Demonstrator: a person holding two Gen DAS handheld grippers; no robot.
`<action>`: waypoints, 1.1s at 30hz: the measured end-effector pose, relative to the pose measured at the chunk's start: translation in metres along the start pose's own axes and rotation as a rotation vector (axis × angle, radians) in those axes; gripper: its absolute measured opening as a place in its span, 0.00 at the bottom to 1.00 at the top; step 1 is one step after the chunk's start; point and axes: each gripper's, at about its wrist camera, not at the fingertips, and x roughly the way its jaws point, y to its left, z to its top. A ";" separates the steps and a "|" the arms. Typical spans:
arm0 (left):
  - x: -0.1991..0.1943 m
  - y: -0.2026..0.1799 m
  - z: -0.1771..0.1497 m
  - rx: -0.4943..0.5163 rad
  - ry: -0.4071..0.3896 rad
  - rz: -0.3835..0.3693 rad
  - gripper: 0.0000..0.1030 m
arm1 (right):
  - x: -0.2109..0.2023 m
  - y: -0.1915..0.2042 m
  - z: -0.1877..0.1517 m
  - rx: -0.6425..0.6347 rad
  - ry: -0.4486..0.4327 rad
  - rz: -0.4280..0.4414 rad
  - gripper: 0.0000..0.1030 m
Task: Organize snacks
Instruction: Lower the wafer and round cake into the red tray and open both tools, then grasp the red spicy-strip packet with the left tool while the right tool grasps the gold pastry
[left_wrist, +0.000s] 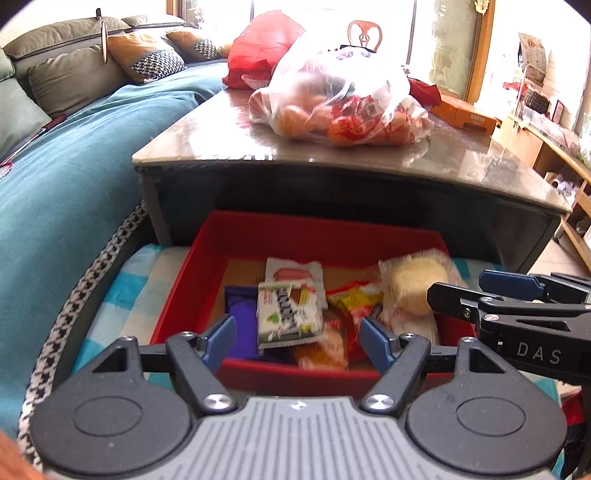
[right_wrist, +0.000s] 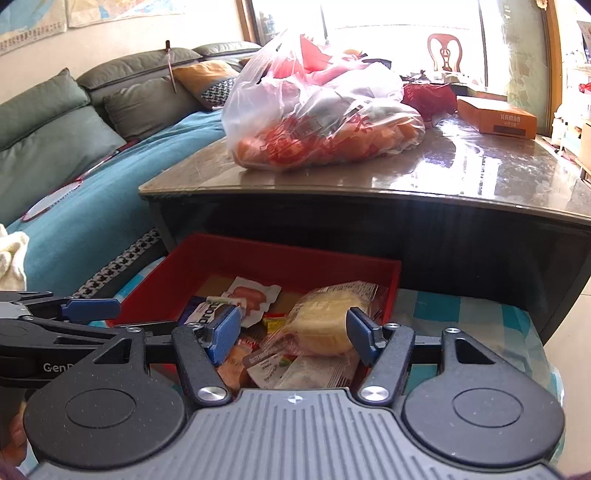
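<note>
The right tool (right_wrist: 291, 338) is hanging with its jaws spread apart over a red box (right_wrist: 295, 264) of wrapped snacks, a pale bun (right_wrist: 325, 325) lying between them, while a plastic bag (right_wrist: 314, 110) is sitting on the tabletop (right_wrist: 461, 177) beyond.

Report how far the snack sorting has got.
Done: several packets, among them a wrapped bun and a green-and-white packet, lie in the red box. In hand: nothing; the left tongs and right tongs are open above it. Left: the plastic bag sits full on the table.
</note>
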 end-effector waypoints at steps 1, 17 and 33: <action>-0.003 0.002 -0.007 0.008 0.013 -0.002 0.98 | -0.001 0.003 -0.004 -0.012 0.014 0.007 0.68; -0.058 0.022 -0.131 0.217 0.266 -0.204 0.98 | 0.021 0.049 -0.059 -0.106 0.288 0.126 0.70; -0.036 0.015 -0.171 0.371 0.367 -0.179 0.95 | 0.066 0.063 -0.066 -0.123 0.383 0.115 0.71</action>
